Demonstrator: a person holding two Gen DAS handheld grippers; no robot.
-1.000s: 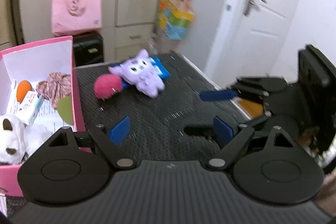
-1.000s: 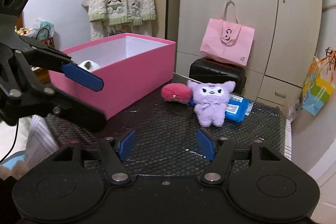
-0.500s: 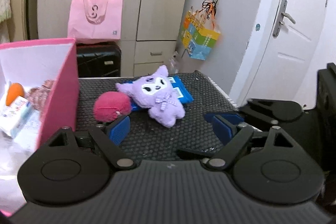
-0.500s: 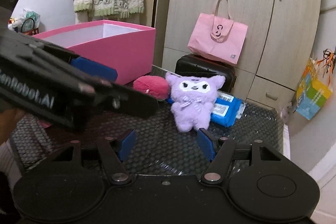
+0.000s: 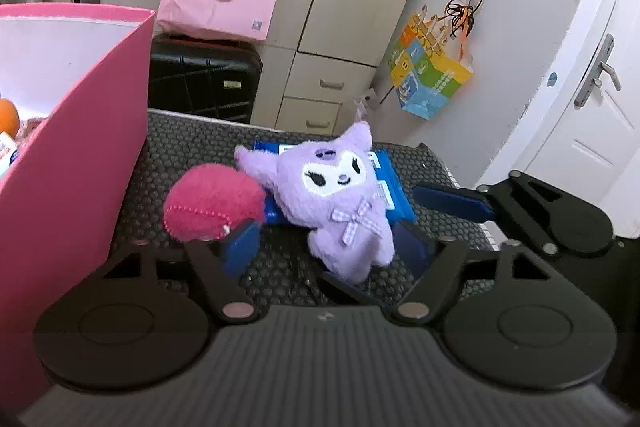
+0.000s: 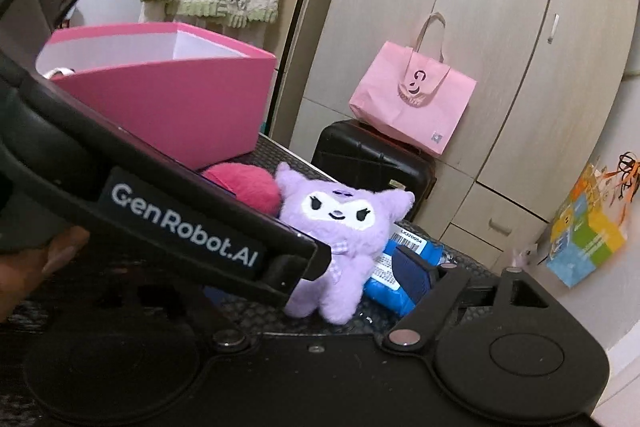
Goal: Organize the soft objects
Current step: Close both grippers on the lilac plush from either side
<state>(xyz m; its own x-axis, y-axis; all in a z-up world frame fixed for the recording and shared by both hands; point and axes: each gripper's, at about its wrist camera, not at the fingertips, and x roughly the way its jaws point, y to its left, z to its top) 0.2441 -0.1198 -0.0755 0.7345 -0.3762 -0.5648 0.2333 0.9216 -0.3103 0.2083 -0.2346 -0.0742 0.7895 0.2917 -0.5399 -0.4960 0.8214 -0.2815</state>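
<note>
Grippers converge: left gripper [image 5: 326, 245], jaws spread, brackets a purple plush toy [image 5: 334, 197] lying on blue packets [image 5: 394, 187] beside a red plush ball [image 5: 214, 205]; right gripper [image 5: 452, 205], also spread, waits alongside. Closing off-centre could snag a packet or nudge the ball away from the pink box [image 5: 80, 147].
</note>
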